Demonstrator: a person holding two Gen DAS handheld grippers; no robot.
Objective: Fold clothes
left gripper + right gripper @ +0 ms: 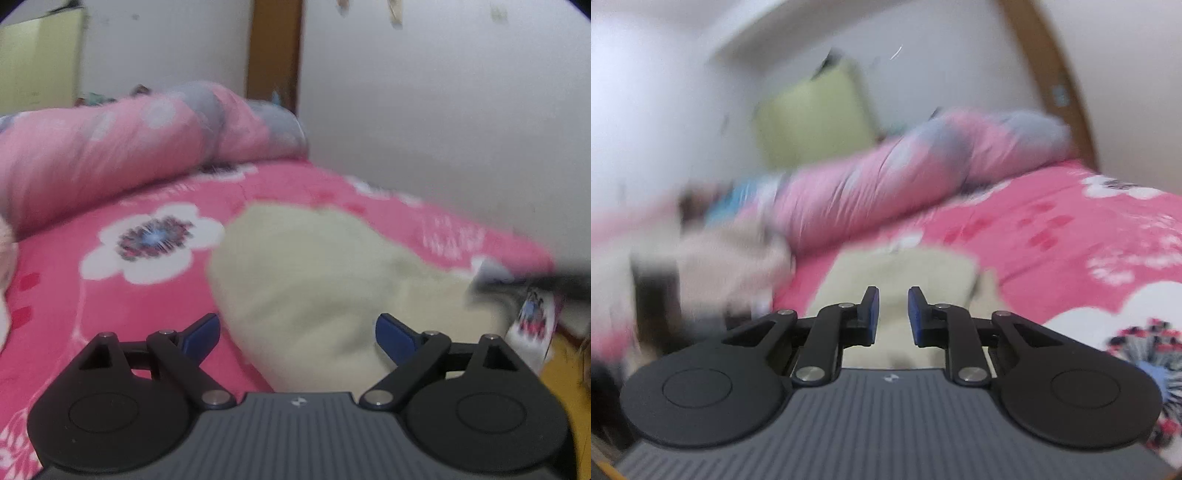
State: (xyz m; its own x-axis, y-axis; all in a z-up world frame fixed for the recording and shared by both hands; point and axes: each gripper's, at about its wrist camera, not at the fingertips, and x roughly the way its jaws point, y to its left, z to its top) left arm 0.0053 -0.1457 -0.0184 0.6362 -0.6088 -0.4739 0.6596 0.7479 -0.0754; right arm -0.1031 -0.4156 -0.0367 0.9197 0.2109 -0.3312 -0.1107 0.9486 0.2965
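The cream garment [332, 280] lies in a soft heap on the pink floral bedspread [110, 295], straight ahead of both claws and below them. In the left wrist view it spreads from between the fingertips out toward the right, so its longer run seems to go across that claw's line of sight; blur hides its edges and no hem or sleeve can be told. The left gripper [297, 334] stands released, jaws wide, hovering with cloth showing between the blue pads [393, 338] but nothing pinched. The right gripper [893, 314] has its jaws drawn near together with a narrow gap, empty, the garment [897, 269] just beyond its tips. The left looks the nearer to the cloth. A rolled pink quilt [110, 155] lies behind, well apart
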